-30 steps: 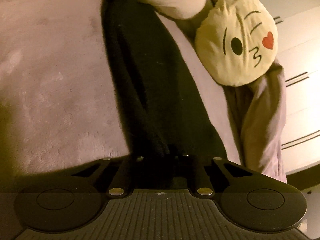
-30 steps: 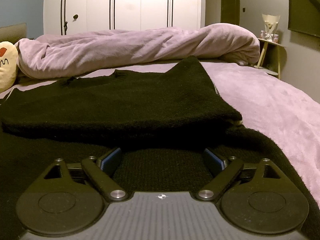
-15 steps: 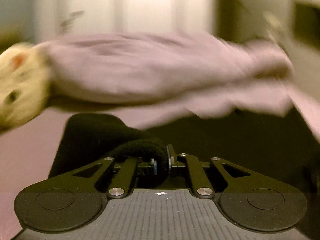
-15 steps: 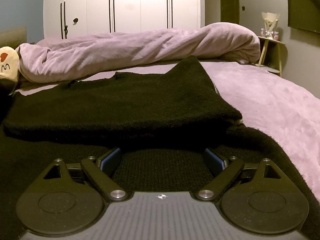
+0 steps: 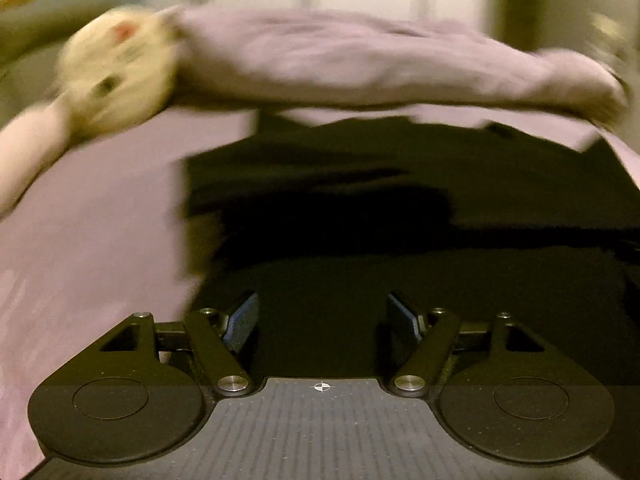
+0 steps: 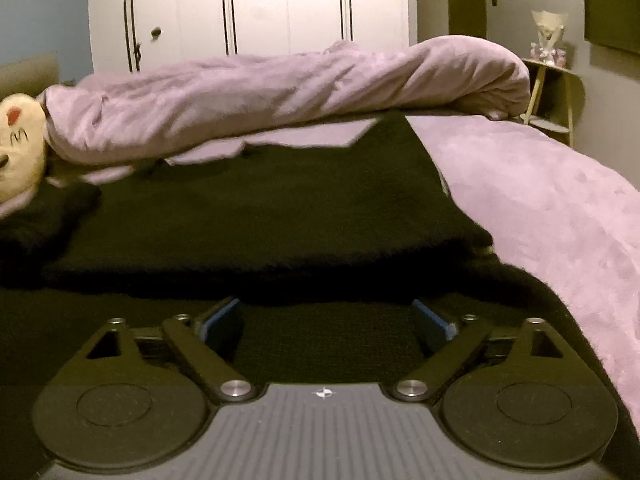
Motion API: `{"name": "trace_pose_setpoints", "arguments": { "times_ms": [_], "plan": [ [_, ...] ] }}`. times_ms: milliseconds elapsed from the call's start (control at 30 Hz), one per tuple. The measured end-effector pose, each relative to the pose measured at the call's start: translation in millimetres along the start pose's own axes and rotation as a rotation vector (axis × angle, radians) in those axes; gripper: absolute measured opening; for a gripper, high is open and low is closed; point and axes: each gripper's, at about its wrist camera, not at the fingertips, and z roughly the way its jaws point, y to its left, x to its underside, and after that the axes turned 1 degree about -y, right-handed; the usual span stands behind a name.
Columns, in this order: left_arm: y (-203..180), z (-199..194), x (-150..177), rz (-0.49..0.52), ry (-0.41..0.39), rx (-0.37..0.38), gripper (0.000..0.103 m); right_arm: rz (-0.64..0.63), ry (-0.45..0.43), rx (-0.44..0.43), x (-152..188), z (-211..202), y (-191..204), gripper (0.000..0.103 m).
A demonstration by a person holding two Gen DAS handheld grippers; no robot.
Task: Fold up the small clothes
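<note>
Your left gripper (image 5: 322,316) has its jaws spread wide with nothing between them, hanging low over the black knit garment (image 5: 400,200). That view is smeared with motion blur, so fine detail is a wash. Your right gripper (image 6: 326,320) is the same deal: jaws wide apart, nothing pinched, sitting just above the same black knit garment (image 6: 260,208).

From the right wrist view the garment lies spread on the purple bedspread (image 6: 540,200), running from 6 o'clock up toward 12, with a folded upper layer whose thick edge crosses just ahead of your fingers. A loose black lump of it sits out at 9 o'clock.

Behind it at 12 o'clock you've got the rolled-up purple duvet (image 6: 280,96), and the yellow emoji pillow (image 6: 18,144) is tucked against its end at 9 to 10 o'clock. White wardrobe (image 6: 280,4) is at the back, small side table (image 6: 552,96) at 2 o'clock.
</note>
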Motion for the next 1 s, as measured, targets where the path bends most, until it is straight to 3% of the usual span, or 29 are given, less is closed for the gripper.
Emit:
{"name": "trace_pose_setpoints", "arguments": {
  "times_ms": [67,167,400,467,567,700,767,867,1000],
  "plan": [
    [31.5,-3.5,3.9,-0.146,0.047,0.006,0.076,0.019,-0.035,-0.069,-6.1,-11.0,16.6,0.085],
    [59.1,-7.1,8.7,-0.291,0.082,0.076,0.076,-0.078,-0.078,-0.162,-13.4,-17.3,66.6,0.082],
    [103.0,-27.7,27.0,-0.492,0.066,0.175,0.077,-0.530,-0.182,-0.311,-6.9,-0.5,209.5,0.074],
    [113.9,-31.8,31.9,-0.524,0.065,0.192,0.077,-0.621,-0.199,-0.333,-3.4,6.8,236.6,0.069],
    [119.6,-39.6,38.0,-0.490,0.069,0.125,0.081,-0.724,-0.191,-0.359,2.9,23.4,270.4,0.056],
    [123.1,-39.0,44.7,-0.499,0.078,0.137,0.081,-0.723,-0.170,-0.385,1.5,41.1,294.4,0.042],
    [120.2,-38.0,45.2,-0.495,0.079,0.129,0.081,-0.681,-0.145,-0.407,-4.2,47.4,297.3,0.019],
    [114.6,-38.3,44.4,-0.486,0.076,0.137,0.081,-0.576,-0.117,-0.424,-14.7,49.6,287.9,0.014],
    [106.2,-36.3,39.4,-0.465,0.077,0.153,0.081,-0.421,-0.122,-0.385,-29.4,46.0,261.2,0.013]
  ]
}}
